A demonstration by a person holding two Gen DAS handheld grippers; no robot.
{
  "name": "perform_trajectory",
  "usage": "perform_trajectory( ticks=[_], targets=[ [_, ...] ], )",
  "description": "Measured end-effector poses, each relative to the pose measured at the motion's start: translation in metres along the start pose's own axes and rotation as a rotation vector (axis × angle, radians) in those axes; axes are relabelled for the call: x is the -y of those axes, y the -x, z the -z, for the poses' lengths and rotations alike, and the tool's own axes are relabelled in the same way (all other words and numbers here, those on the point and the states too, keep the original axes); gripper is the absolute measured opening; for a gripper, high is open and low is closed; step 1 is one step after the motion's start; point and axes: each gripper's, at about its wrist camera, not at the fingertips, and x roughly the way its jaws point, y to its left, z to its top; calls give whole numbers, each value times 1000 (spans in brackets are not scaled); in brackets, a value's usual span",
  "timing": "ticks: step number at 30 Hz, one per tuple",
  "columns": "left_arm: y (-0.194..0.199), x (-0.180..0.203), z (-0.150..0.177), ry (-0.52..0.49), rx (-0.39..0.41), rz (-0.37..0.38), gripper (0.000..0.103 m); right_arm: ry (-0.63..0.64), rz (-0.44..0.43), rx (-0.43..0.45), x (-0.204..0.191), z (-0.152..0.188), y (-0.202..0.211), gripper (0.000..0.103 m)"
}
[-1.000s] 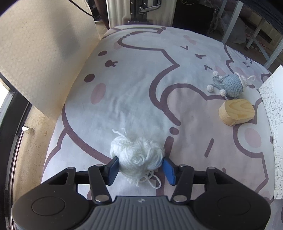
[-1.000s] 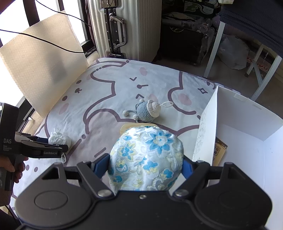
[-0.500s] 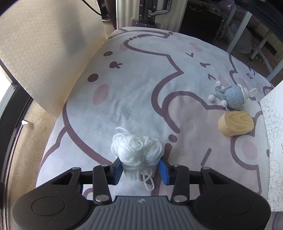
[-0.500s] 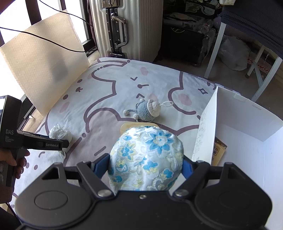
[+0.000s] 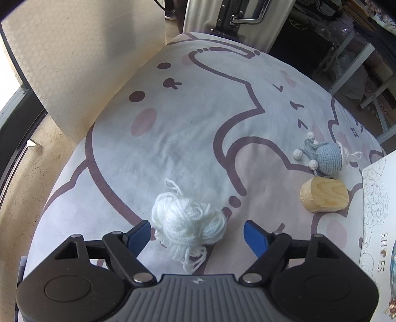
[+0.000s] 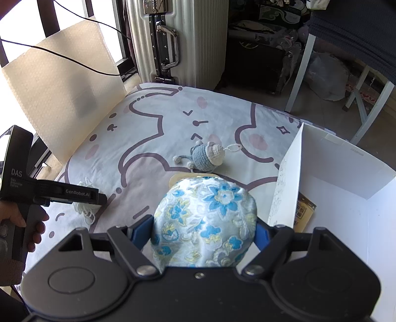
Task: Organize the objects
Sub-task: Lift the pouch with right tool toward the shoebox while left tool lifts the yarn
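Left wrist view: left hand-held gripper (image 5: 197, 235) spread wide, blue pads (image 5: 138, 235) apart. White yarn ball (image 5: 188, 222) between the pads, resting on the printed cloth surface (image 5: 188, 138); left pad just beside the yarn, right pad clear of it. Loose strands trailing toward the camera. Wooden block (image 5: 324, 195) farther right on the cloth, lying on its side. Crocheted blue toy (image 5: 326, 158) just beyond the block, pom-poms toward the left. Edge of a white box (image 5: 377, 198) with line drawings at the far right. Beige foam sheet (image 5: 74, 59) leaning at the left edge of the surface. Suitcase (image 5: 222, 19) behind.

Right wrist view: right hand-held gripper (image 6: 204, 229) pinching a floral fabric bundle (image 6: 205, 220), white with blue and yellow flowers, pressed between both pads. Bundle filling the middle of the view and hiding most of the wooden block (image 6: 180, 177); only a pale sliver visible above it. Crocheted blue toy (image 6: 206, 156) beyond. Box interior (image 6: 346, 188) visible only here: white walls, open top, a brown printed card (image 6: 303, 210) on its floor. Left hand-held gripper (image 6: 102, 198) seen from the side at the left, held in a hand (image 6: 29, 223), with the yarn ball (image 6: 84, 200) mostly hidden behind it. Black cable (image 6: 61, 57) crossing the foam sheet.
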Motion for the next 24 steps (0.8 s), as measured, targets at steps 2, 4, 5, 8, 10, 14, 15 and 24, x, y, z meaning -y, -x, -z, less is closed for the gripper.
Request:
perform_trajectory(
  ticks=[2, 4, 5, 8, 10, 14, 15, 24],
  targets=[
    [-3, 3, -1, -16, -3, -19, 70, 1, -1, -2, 0, 0, -1, 82],
    [-6, 4, -2, -22, -9, -39, 64, 3, 0, -6, 0, 0, -2, 82],
    [-7, 4, -2, -19, -13, -46, 61, 4, 1, -7, 0, 0, -2, 82],
    [-10, -1, -3, 8, -16, -44, 60, 5, 2, -11, 2, 0, -4, 82],
    [-11, -1, -3, 7, -11, -43, 58, 7, 1, -12, 2, 0, -5, 82],
    [-7, 4, -2, -19, 1, -52, 55, 20, -3, -13, 0, 0, -6, 82],
    [-4, 5, -2, -27, 7, -52, 54, 25, -3, -11, 0, -1, -5, 82],
    [51, 30, -6, -204, 149, -55, 54, 22, -2, 45, 7, -6, 12, 82]
  ],
)
